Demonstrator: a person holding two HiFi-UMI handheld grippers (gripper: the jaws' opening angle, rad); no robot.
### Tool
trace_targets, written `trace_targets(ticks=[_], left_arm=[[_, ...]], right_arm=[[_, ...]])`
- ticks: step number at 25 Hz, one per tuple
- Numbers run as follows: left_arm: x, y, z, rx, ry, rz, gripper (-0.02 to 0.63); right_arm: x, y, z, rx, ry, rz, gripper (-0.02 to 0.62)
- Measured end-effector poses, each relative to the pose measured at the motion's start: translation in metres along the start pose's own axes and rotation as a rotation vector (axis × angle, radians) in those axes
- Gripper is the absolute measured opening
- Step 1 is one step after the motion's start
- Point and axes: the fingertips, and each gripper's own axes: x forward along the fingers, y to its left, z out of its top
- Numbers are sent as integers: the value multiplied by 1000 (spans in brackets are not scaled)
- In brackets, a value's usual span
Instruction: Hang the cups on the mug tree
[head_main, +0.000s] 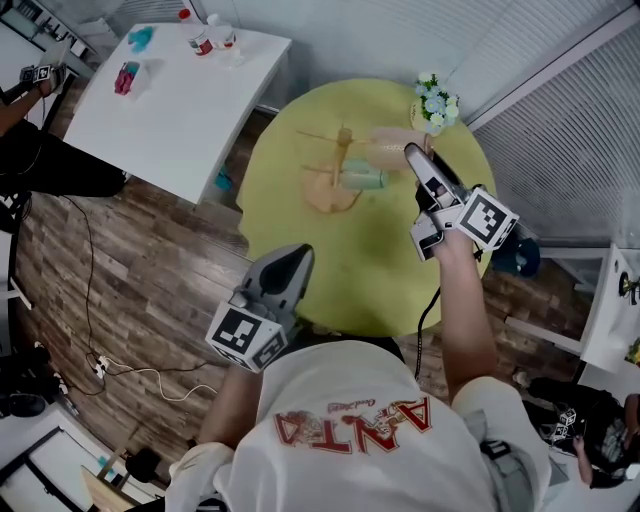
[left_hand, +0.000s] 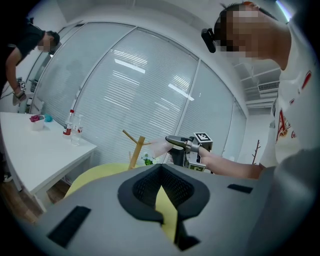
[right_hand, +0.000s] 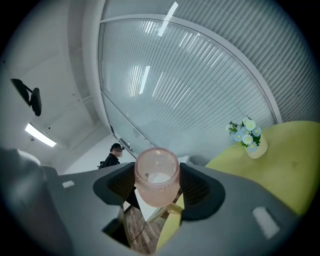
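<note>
Nearest, low on the left by the near rim of the yellow table (head_main: 372, 262): left gripper (head_main: 297, 256), tips drawn together on nothing, only a sliver of tabletop showing behind them. Parked back there, probably, to leave the far side free for the other hand.

Further off on the right: right gripper (head_main: 413, 153), reaching level toward the mug tree (head_main: 342, 150). Jaws spread wide and pressed on both sides of the pink cup (right_hand: 156, 179), mouth turned back toward the gripper's camera, base leading. Gripped by the body, likely so as to leave a handle free for a peg; no handle visible from any view. Carried clear of the tabletop, just to the right of the tree's branches, not yet on one.

Close against the tree's near side: a teal cup (head_main: 362, 179); hung or merely lying beside the base, impossible to tell. At the far right edge of the table, apart from the tree: a small pot of flowers (head_main: 436, 108), seemingly out of the reaching path.

Judged stage: approach with the pink cup, hooking to follow.
</note>
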Motion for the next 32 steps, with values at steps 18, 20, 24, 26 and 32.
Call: trace_targets(ticks=[18, 20, 24, 26, 32], left_arm=[[-1, 9, 1, -8, 11, 25, 8], [-1, 9, -1, -8, 11, 24, 8], [1, 8, -1, -10, 17, 21, 8], [1, 7, 0, -8, 14, 19, 8], [4, 6, 1, -4, 10, 8, 8]], right_arm=[[17, -2, -16, 72, 48, 40, 272], [16, -4, -17, 80, 53, 42, 271], [15, -5, -18, 79, 53, 45, 271], [13, -4, -15, 67, 43, 47, 272], [-1, -5, -5, 1, 9, 12, 287]])
